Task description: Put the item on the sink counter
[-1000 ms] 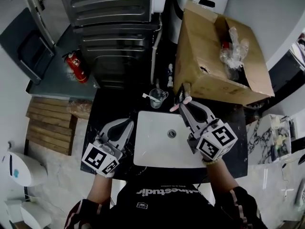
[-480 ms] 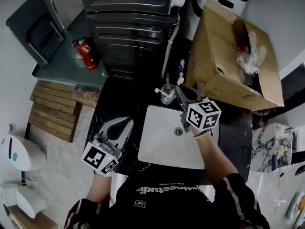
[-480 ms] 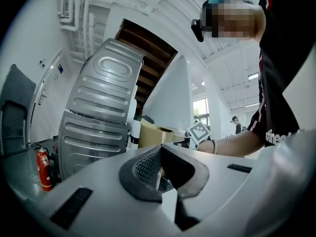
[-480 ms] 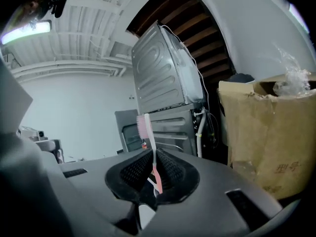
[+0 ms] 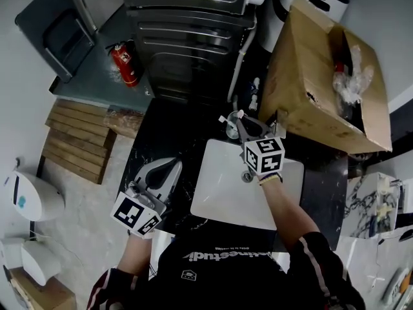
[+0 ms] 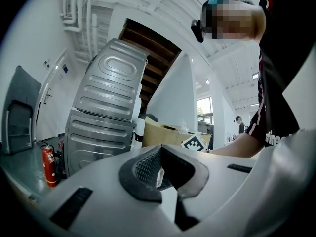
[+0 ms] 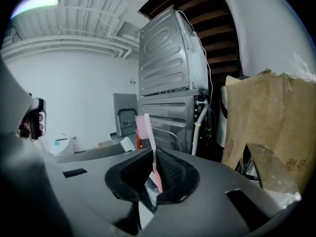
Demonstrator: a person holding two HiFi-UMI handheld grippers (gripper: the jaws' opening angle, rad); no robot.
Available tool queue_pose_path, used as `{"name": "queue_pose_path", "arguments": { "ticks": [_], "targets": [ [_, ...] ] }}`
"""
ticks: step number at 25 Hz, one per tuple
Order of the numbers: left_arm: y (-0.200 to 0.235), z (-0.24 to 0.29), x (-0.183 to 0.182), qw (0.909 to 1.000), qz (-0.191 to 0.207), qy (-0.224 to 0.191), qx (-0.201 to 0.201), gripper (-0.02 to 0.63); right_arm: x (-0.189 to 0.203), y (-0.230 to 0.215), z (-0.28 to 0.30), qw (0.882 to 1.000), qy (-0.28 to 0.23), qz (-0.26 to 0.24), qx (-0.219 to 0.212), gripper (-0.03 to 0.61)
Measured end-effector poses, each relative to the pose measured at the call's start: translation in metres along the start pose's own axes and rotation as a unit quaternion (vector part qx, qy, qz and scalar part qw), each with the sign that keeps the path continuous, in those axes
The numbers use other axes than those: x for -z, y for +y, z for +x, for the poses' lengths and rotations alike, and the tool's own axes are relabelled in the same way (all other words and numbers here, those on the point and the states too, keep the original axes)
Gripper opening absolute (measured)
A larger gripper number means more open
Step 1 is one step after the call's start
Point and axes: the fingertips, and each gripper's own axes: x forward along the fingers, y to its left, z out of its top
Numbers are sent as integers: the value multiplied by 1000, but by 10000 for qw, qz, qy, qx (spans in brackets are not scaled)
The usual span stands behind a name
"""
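My right gripper [image 5: 241,121] is shut on a pink and white toothbrush [image 7: 147,135], which stands up between its pads [image 7: 168,171] in the right gripper view. In the head view its tips are at the back edge of the white sink basin [image 5: 219,192], right beside a clear glass cup [image 5: 230,130] that has a white toothbrush in it. My left gripper [image 5: 173,168] is shut and holds nothing. It hangs over the black counter [image 5: 161,134] to the left of the basin.
A large open cardboard box [image 5: 316,89] stands on the counter at the back right, close to my right gripper. A grey ribbed appliance [image 5: 187,37] rises behind the counter. A red fire extinguisher [image 5: 124,63] and wooden slats [image 5: 77,141] are on the left.
My right gripper has gone from over the basin's right side to its back edge by the cup, still holding the toothbrush. The left gripper has hardly shifted.
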Motion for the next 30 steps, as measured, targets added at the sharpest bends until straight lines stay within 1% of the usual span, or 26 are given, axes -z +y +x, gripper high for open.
{"name": "queue_pose_path", "arguments": {
  "ticks": [5, 10, 14, 20, 30],
  "targets": [
    [1, -1, 3, 10000, -30, 37, -12, 14, 16, -1, 7, 9988, 226, -292, 320, 54],
    [1, -1, 5, 10000, -52, 47, -11, 14, 23, 11, 10, 9971, 360, -604, 286, 54],
    [0, 1, 2, 10000, -71, 24, -4, 14, 33, 14, 12, 9973, 533, -453, 201, 60],
    [-2, 1, -1, 10000, -88, -9, 38, 14, 33, 15, 3, 9975, 543, -407, 196, 112],
    [-22, 10, -13, 9995, -54, -108, 276, 14, 15, 21, -31, 9990, 313, -322, 88, 112]
  ]
}}
